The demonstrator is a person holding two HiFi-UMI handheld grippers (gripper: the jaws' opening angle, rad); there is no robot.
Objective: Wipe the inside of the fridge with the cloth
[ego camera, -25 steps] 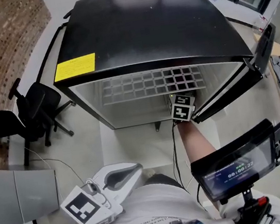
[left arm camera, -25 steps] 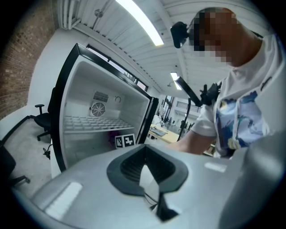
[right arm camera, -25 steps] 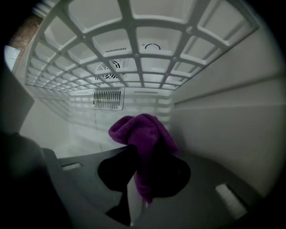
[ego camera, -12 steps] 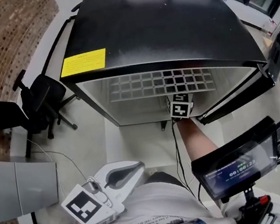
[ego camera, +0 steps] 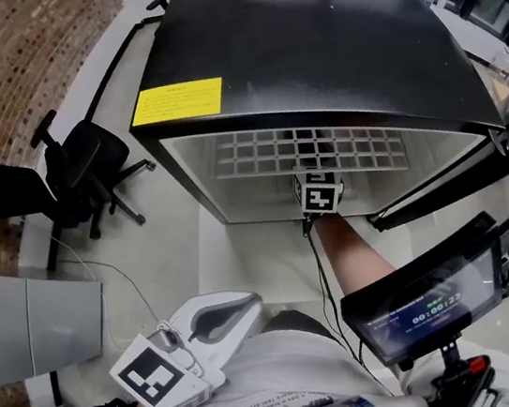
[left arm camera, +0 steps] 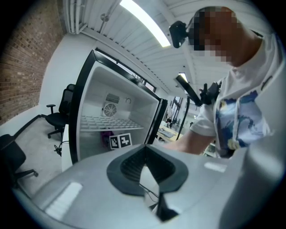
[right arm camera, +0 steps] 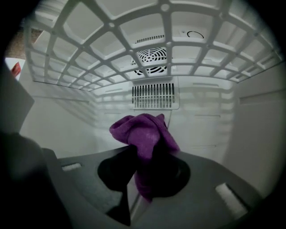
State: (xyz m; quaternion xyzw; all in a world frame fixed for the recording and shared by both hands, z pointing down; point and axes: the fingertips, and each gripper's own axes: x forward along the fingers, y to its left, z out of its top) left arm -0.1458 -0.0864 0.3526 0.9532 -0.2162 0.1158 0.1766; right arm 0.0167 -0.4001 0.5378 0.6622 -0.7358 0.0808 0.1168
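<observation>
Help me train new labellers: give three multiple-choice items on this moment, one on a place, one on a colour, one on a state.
1. Where is the right gripper?
A) inside the fridge, below its wire shelf
B) on top of the fridge
C) outside, hanging at the person's side

2. What colour is the cloth?
A) yellow
B) white
C) purple

3. What state is the right gripper in?
A) open and empty
B) fingers closed on the cloth
C) closed on nothing

Answers:
1 A: the right gripper view faces the fridge's white back wall, with the shelf overhead.
2 C: the cloth shows purple against the white interior.
3 B: the cloth bunches out from between the fingers.
</observation>
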